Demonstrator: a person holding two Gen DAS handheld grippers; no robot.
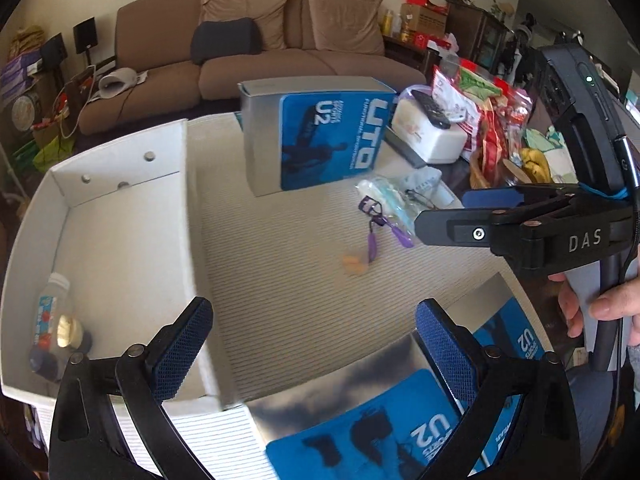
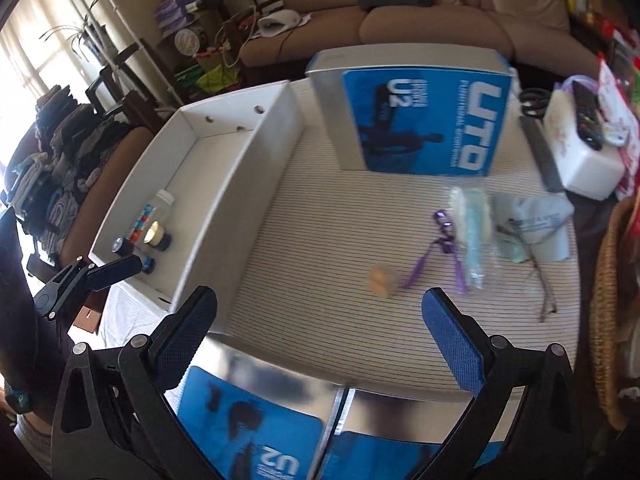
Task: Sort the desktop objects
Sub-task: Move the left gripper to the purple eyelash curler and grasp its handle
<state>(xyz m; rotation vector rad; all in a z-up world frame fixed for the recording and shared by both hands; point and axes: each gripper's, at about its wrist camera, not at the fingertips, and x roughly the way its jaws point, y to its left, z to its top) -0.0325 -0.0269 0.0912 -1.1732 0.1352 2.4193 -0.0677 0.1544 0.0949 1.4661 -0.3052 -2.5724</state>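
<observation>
Above the striped mat (image 2: pixel 320 240), both grippers' jaws gape wide, holding nothing.

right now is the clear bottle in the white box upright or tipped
Tipped. The bottle lies on its side on the floor of the white box, white cap toward the far wall, beside the small jars.

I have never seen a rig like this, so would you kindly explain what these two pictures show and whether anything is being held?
A person holds a two-finger gripper in each hand; each carries a camera looking along its fingers. The left camera shows the left gripper open and empty, with the right gripper beside it. The right camera shows the right gripper, also open and empty. On the striped mat lie a purple curler, a small orange item and plastic packets. The white box already holds a bottle and small jars.
</observation>
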